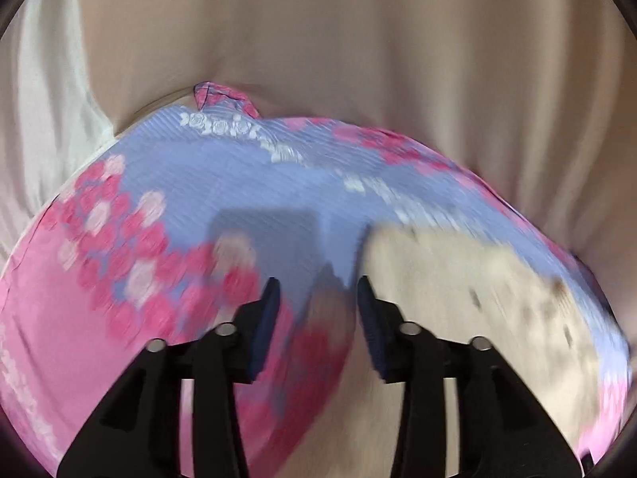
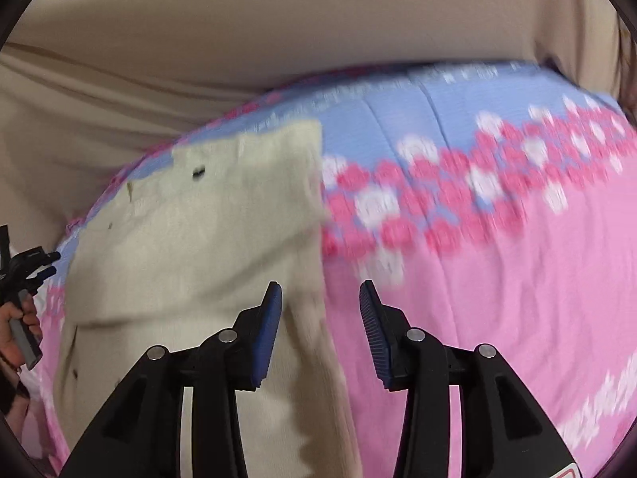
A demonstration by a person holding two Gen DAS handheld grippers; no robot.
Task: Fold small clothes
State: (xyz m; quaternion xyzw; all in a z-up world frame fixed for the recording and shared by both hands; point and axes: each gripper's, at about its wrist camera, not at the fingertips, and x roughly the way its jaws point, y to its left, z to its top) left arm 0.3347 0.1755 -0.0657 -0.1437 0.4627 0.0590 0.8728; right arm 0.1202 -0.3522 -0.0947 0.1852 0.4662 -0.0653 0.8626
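A small cream garment (image 1: pixel 458 279) with a few dark specks lies flat on a pink and blue flowered blanket (image 1: pixel 239 183). My left gripper (image 1: pixel 318 285) hovers open over the garment's left edge, with nothing between its blue pads. In the right wrist view the same cream garment (image 2: pixel 191 231) fills the left half, folded with a straight right edge. My right gripper (image 2: pixel 321 286) stands open just above that edge, half over the blanket (image 2: pixel 497 298), and holds nothing. The left gripper (image 2: pixel 51 263) shows at the far left, held by a hand (image 2: pixel 16 334).
Beige fabric (image 1: pixel 358 40) in soft folds lies behind the blanket, and shows again as a beige surface (image 2: pixel 278 20) in the right wrist view. A white cloth (image 1: pixel 51 99) sits at the far left. The blanket's pink part spreads to the right of the garment.
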